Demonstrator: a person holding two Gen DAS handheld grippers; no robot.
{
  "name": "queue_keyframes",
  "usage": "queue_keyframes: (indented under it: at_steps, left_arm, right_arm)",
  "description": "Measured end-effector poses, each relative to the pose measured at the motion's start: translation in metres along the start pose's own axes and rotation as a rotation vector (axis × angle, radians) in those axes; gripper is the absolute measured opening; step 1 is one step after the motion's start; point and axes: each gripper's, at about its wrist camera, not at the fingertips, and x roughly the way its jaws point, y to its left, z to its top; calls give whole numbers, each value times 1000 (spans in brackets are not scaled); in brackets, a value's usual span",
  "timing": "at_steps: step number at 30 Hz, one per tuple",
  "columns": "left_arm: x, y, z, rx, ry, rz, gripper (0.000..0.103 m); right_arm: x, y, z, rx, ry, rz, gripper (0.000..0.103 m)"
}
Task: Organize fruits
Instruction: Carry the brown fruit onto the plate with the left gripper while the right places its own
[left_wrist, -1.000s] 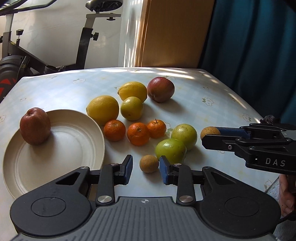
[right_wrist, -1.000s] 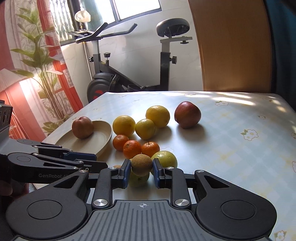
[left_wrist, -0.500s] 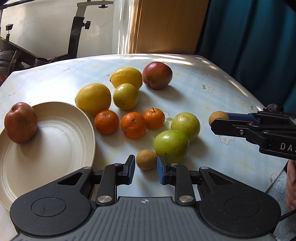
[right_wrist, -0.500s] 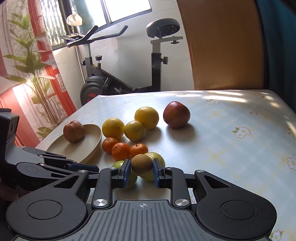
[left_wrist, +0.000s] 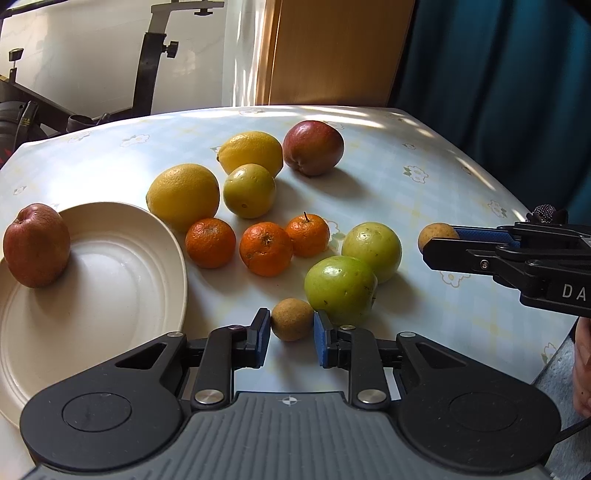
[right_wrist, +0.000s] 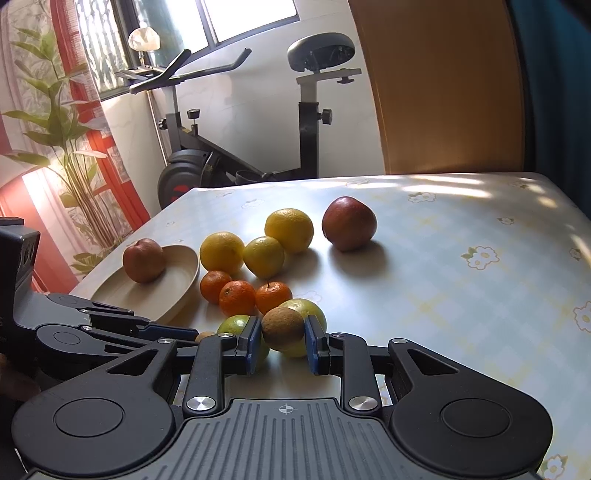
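Fruit covers a floral-patterned surface (left_wrist: 424, 155), all of it placed here relative to the cream plate (left_wrist: 110, 295). One red apple (left_wrist: 36, 245) sits on the plate's far rim; a second red apple (left_wrist: 313, 147) lies well beyond it. Two lemons (left_wrist: 183, 195) and a yellow-green fruit (left_wrist: 249, 190) lie just past the plate, three mandarins (left_wrist: 266, 248) beside it, two green fruits (left_wrist: 340, 289) farther out. The left gripper (left_wrist: 290, 338), its jaws having just been closing, is clamped on a small brown fruit (left_wrist: 291, 319) near the plate's edge. The right gripper (right_wrist: 281, 345) is closed on another small brown fruit (right_wrist: 282, 328), away from the plate.
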Motion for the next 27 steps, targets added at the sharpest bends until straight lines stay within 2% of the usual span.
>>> queue_keyframes:
  at_steps: [8,15,22,27]
  left_arm:
    - [-10,-1,0,18,-31,21,27]
    - [-26,-1,8,71,-92,50,27]
    - [-57,36,31,13,-174,115,27]
    - [-78,71,38,-26,-202,181,27]
  right_arm:
    - [0,0,0,-2,1,1,23]
    - [0,2,2,-11,-5,5,23]
    - [6,11,24,-53,-7,41,23]
    - [30,36,55,-136,15,108,23]
